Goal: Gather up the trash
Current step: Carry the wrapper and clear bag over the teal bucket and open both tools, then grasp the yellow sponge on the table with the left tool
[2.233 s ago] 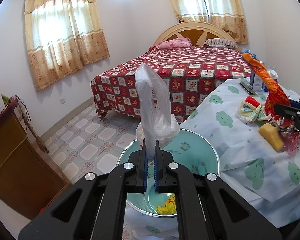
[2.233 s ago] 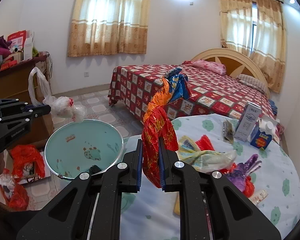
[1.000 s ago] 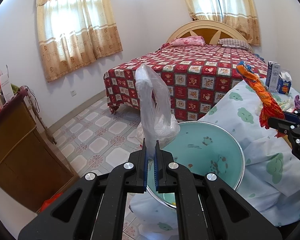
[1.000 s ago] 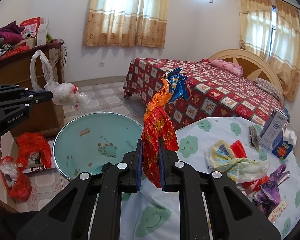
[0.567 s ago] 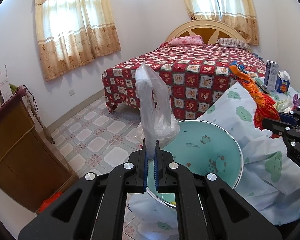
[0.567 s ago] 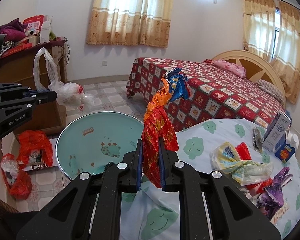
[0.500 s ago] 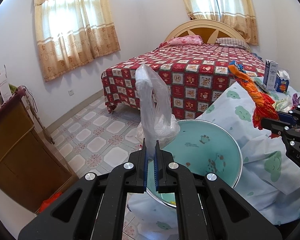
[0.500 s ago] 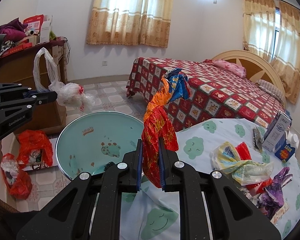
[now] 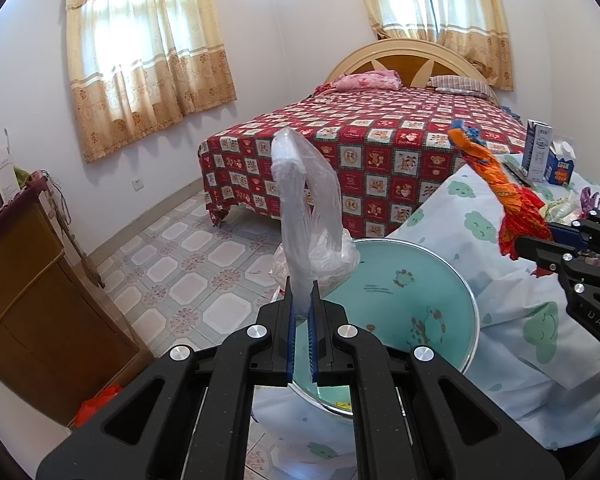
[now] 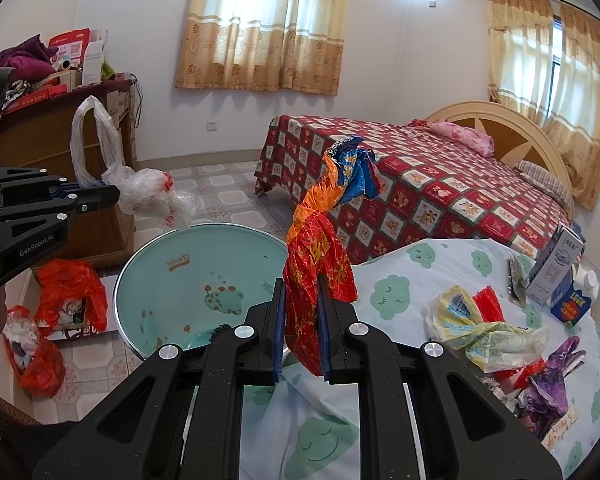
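Observation:
My left gripper (image 9: pixel 302 286) is shut on a clear plastic bag (image 9: pixel 304 208), which stands up from the jaws above the rim of a teal basin (image 9: pixel 428 280). From the right wrist view the same bag (image 10: pixel 140 188) hangs off the left gripper (image 10: pixel 114 192) over the basin (image 10: pixel 172 276). My right gripper (image 10: pixel 302 284) is shut on a crumpled red, orange and blue wrapper (image 10: pixel 320 240). In the left wrist view that wrapper (image 9: pixel 500 196) is held up beside the basin's right edge.
More wrappers (image 10: pixel 484 328) and small cartons (image 10: pixel 556 268) lie on a round table with a cloud-print cloth (image 10: pixel 400 292). A bed (image 10: pixel 420 184) stands behind. A wooden cabinet (image 9: pixel 32 300) is at left, and red bags (image 10: pixel 68 292) sit on the tiled floor.
The right gripper with its wrapper has drifted left toward the basin in the left wrist view. The left gripper and its bag have hardly shifted.

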{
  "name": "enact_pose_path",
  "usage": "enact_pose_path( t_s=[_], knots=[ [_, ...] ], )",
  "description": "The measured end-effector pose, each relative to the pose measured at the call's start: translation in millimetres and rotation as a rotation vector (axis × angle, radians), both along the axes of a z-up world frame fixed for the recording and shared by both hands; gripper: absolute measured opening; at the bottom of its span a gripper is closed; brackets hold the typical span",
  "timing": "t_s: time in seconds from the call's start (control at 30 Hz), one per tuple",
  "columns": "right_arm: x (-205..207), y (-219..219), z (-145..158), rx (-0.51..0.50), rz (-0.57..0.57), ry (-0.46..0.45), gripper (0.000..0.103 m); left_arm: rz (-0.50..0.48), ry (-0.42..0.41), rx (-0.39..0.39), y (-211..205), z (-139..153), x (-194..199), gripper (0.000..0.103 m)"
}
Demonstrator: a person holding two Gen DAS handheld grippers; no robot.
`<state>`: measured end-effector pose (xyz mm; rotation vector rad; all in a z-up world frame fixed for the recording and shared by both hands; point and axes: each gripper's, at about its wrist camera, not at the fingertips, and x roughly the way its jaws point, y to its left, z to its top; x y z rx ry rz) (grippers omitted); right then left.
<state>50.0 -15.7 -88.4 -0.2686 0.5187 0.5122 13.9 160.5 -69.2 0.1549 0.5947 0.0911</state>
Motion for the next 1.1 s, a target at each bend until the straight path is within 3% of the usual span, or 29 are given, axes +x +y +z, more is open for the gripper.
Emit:
enact_pose_path(
  t_s=[0.07,0.1,0.13,0.23,0.33,0.47,0.53,0.73,0.9,1.1],
  knots=[
    [-1,2,-1,0.000,0.015,0.000,0.019,-0.008,0.005,0.000,-2,-2,0,0.010],
    [-1,3,-1,-0.001,0.020,-0.006,0.027,-0.012,0.008,-0.002,-4,-3,0,0.014],
    [-1,4,-2,-0.003,0.020,-0.006,0.032,-0.019,0.011,-0.001,-5,-4,0,0.025],
    [0,4,-5,-0.002,0.014,-0.001,0.035,-0.025,0.017,0.013,-9,-9,1,0.046],
    [-2,-3,-4,0.004,0.001,0.000,0.038,-0.029,0.030,0.015,-12,-14,2,0.048],
    [-12,-27,0,-0.002,-0.045,-0.014,0.040,-0.006,0.018,0.024,-15,-14,0,0.067],
    [-22,-49,3,0.006,-0.096,-0.032,0.047,0.025,0.011,0.024,-14,-15,-1,0.077],
    [-60,-141,8,0.042,-0.287,-0.057,0.055,-0.006,0.069,0.025,-35,-28,3,0.077],
    [-67,-220,-8,0.066,-0.506,-0.016,0.055,-0.088,0.077,0.061,-83,-32,2,0.077],
    [-70,-271,-28,0.123,-0.628,0.028,0.055,-0.164,0.065,0.053,-141,-26,5,0.077]
  ],
)
